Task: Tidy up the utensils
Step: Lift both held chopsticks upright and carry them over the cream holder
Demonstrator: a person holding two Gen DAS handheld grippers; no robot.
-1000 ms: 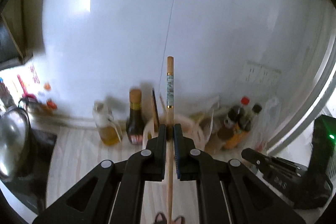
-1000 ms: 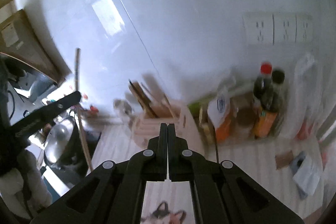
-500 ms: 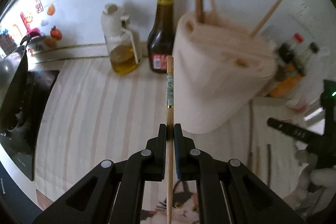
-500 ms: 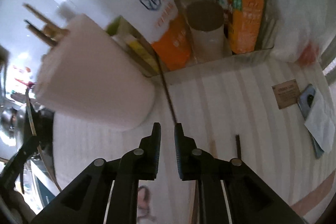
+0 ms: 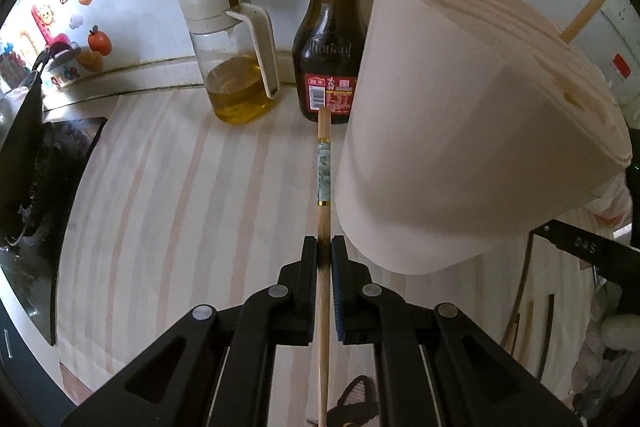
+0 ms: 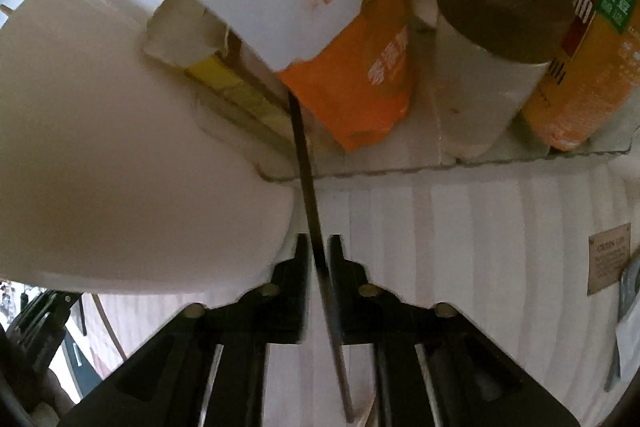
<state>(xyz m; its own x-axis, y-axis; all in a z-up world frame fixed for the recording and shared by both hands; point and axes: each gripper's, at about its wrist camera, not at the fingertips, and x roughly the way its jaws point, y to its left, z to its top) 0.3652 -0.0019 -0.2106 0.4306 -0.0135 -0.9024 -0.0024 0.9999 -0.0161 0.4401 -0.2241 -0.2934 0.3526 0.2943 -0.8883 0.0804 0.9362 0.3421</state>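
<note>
Between the jaws of your left gripper (image 5: 324, 247), you are clamping a pale bamboo chopstick (image 5: 323, 163) by its lower shaft. Both pads are pressing on it, and its banded, patterned end is pointing away from you over the striped counter mat (image 5: 180, 207). That end is reaching toward the foot of a dark sauce bottle (image 5: 330, 39). Whether it is touching the bottle cannot be judged.

Just right of the chopstick, a cream utensil holder (image 5: 460, 147) is standing on the mat, with several sticks rising out of the holes in its top. Left of the bottle, a glass oil dispenser (image 5: 236, 67) is standing against the tiled wall. More loose chopsticks (image 5: 550, 331) are lying on the mat at the far right.

At your right gripper (image 6: 318, 247), the jaws have just been closing, and a dark chopstick (image 6: 308, 187) is lying on the mat between them. Thin gaps are showing on both sides of it, so the pads are not gripping it. It is running away from you beside the holder's base. Its far end is resting against an orange-and-white packet (image 6: 352, 67). Beyond that, a white jar with a brown lid (image 6: 492, 47) and an orange-labelled bottle (image 6: 580, 67) are standing side by side.
</note>
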